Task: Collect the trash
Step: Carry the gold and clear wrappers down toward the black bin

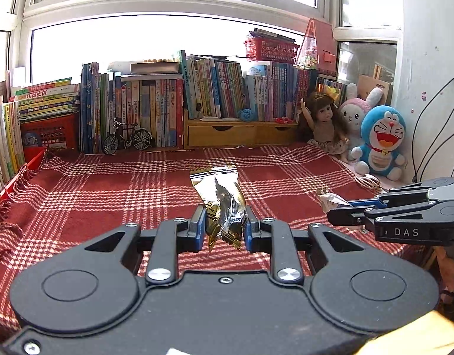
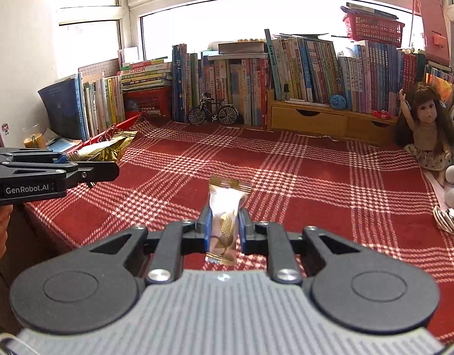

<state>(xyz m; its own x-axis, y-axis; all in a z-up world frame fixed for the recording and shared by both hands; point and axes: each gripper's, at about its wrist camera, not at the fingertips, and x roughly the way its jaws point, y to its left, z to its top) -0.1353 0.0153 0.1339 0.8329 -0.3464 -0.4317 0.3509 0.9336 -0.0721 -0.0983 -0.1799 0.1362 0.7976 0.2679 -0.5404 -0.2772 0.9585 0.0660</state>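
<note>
Two wrappers are lifted clear of the blanket (image 1: 108, 195) for carrying off. The left gripper (image 1: 224, 224) pinches a gold wrapper (image 1: 221, 198); the right gripper (image 2: 224, 222) pinches a pale wrapper (image 2: 225, 204).

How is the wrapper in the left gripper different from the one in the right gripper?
The wrapper in the left hand-held gripper, the gold wrapper, is dark, shiny and crumpled. The one in the right hand-held gripper, the pale wrapper, is whitish-pink, smoother and flatter. The gold wrapper looks wider at its top. Both are clamped and sticking up above the checked cloth.

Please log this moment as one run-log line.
left gripper: shut on gold wrapper | right gripper: shut on pale wrapper | both above plaid cloth
</note>
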